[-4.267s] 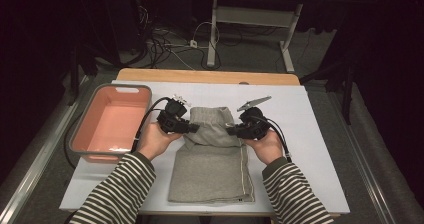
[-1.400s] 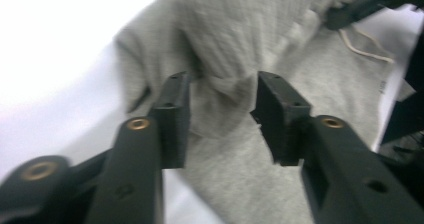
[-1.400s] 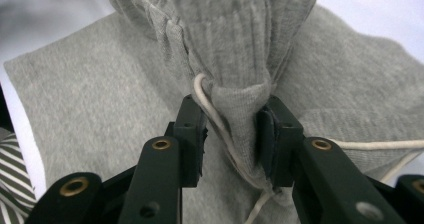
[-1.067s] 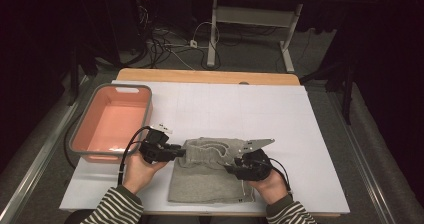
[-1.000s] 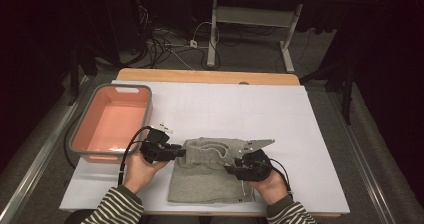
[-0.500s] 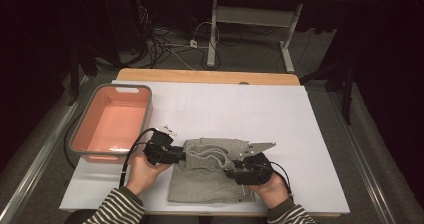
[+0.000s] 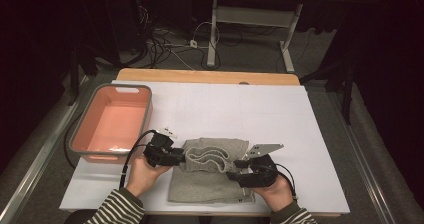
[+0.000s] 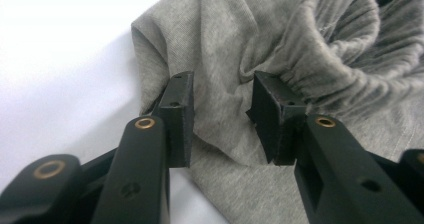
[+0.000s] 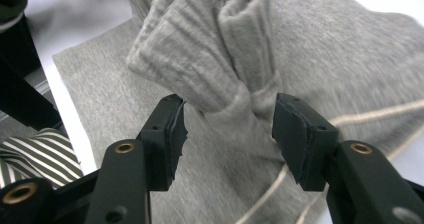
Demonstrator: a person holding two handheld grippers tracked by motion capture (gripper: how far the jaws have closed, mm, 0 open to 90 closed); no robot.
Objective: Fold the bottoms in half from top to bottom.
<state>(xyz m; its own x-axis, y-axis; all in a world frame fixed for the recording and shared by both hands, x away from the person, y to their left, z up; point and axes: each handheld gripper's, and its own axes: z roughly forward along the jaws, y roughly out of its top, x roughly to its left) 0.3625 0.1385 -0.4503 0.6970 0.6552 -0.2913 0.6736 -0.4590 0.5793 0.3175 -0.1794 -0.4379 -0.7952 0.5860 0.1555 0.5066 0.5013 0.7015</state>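
A grey garment lies folded on the white table, its ribbed waistband doubled over onto the lower part. My left gripper sits at the fold's left end. In the left gripper view my left gripper has its jaws parted around a loose pleat of the grey cloth, having opened over the last second. My right gripper is at the right end. There my right gripper straddles a bunched ridge of cloth without pinching it, jaws just opening.
A salmon-pink tub with a grey rim stands at the table's left side, close to my left hand. White tabletop stretches beyond the garment to a wooden far edge. Striped sleeves enter from the bottom.
The garment's top edge was drawn toward the person and laid over the lower part. Over the last second both hands barely shifted and the jaws parted from the cloth.
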